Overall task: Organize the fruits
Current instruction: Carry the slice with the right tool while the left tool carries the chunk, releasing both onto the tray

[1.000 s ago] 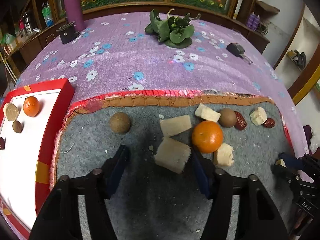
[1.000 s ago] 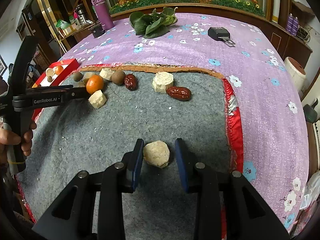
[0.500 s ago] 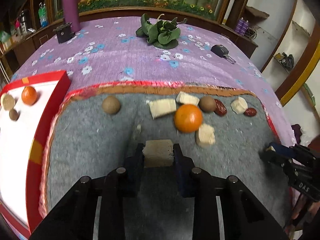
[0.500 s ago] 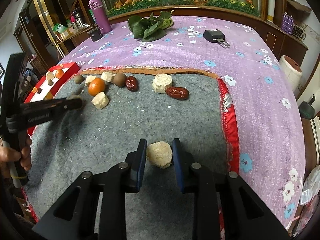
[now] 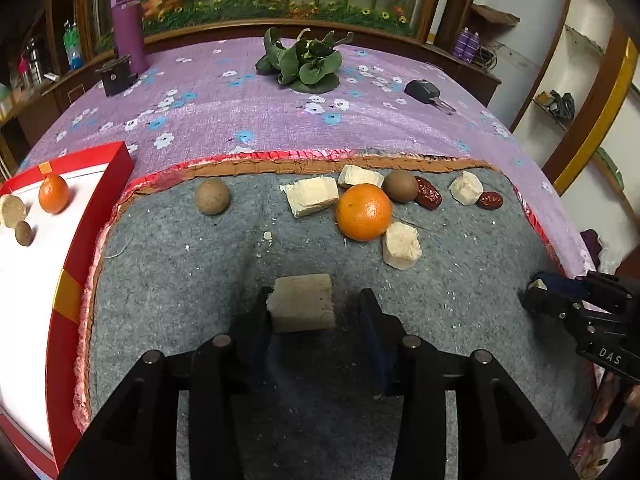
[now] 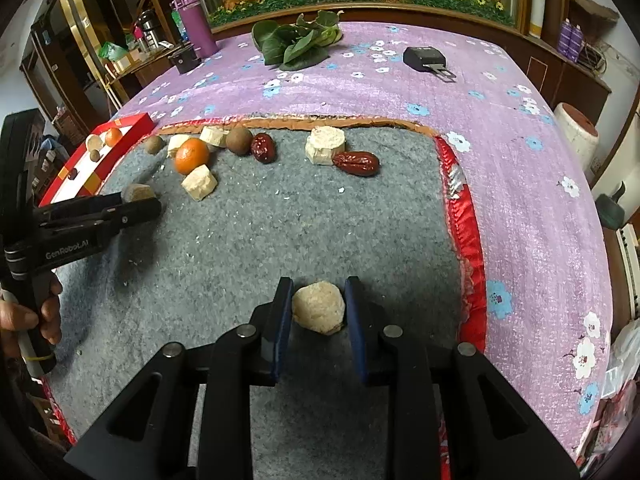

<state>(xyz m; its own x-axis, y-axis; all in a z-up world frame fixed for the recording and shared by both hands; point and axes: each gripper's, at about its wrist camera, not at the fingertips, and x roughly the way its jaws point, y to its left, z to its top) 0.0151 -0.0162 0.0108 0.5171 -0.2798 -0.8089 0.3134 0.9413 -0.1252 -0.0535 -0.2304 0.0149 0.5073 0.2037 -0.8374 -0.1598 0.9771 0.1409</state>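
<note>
- The left wrist view looks steeply down along its fingers, close over the grey mat (image 5: 168, 280), facing twelve o'clock.
- The right wrist view does likewise.
- Both share the orange (image 5: 363, 211) (image 6: 192, 155), red tray (image 5: 94, 216) (image 6: 132, 130) and purple bottle (image 5: 128, 26) (image 6: 195, 22).

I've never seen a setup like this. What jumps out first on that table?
Probably the bright orange sitting among pale chunks and dark red dates at the far edge of the grey mat. Nearer, each pair of black tongs has a pale chunk between its jaws, the left tongs and the right tongs. A red tray sits at left.
</note>
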